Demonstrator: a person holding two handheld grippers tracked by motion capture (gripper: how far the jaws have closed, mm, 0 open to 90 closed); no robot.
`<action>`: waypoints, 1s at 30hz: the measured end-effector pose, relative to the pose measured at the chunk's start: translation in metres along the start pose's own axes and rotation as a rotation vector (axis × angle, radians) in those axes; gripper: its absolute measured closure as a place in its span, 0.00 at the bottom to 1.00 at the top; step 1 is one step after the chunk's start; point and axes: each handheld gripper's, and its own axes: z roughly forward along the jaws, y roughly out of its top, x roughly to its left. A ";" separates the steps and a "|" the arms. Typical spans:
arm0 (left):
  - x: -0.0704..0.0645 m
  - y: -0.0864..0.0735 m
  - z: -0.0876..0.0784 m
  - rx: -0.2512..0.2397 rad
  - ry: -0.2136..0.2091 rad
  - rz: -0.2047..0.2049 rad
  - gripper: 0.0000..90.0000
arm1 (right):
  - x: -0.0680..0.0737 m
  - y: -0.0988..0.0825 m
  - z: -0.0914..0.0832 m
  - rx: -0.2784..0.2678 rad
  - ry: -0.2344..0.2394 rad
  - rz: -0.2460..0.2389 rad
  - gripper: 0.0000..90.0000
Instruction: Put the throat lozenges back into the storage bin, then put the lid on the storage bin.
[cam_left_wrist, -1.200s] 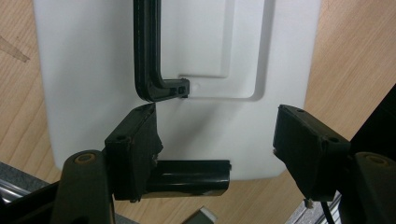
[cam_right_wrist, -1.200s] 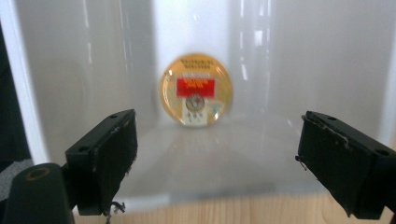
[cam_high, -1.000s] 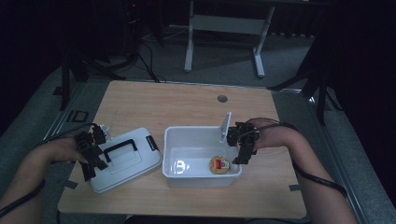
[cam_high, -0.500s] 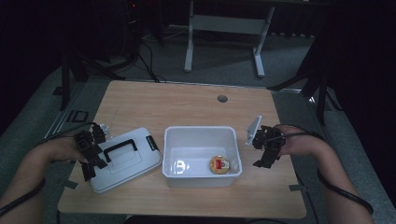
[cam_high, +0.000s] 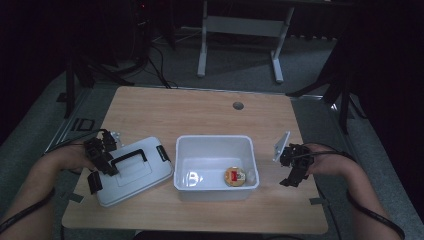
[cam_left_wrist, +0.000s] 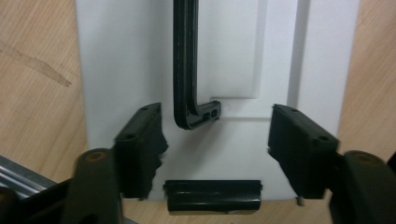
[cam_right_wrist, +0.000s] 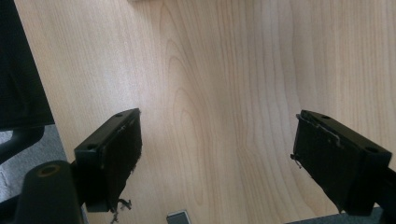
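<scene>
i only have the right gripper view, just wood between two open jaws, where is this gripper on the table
Observer: The right gripper hangs over bare tabletop beyond the right wall of the white bin, jaws open with nothing between them.
Operator: anything in the bin
Observer: One small round container with a red and yellow top lies near its front right corner.
Operator: wheres the lid
Observer: The white lid lies flat on the table left of the bin, its black handle facing up.
Operator: and the other gripper
Observer: The left gripper is over one end of the lid, its jaws just closing either side of the handle's end, pads not yet pressing anything.
</scene>
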 end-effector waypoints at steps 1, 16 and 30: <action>0.000 0.001 0.001 -0.001 -0.011 -0.002 0.43 | 0.000 0.000 0.001 0.000 0.004 0.006 0.18; -0.001 0.012 0.019 0.111 0.005 -0.004 0.78 | 0.003 -0.017 0.033 0.048 0.040 0.031 0.18; -0.003 0.019 0.027 0.172 -0.028 -0.022 0.92 | 0.004 -0.025 0.039 0.055 0.057 0.052 0.21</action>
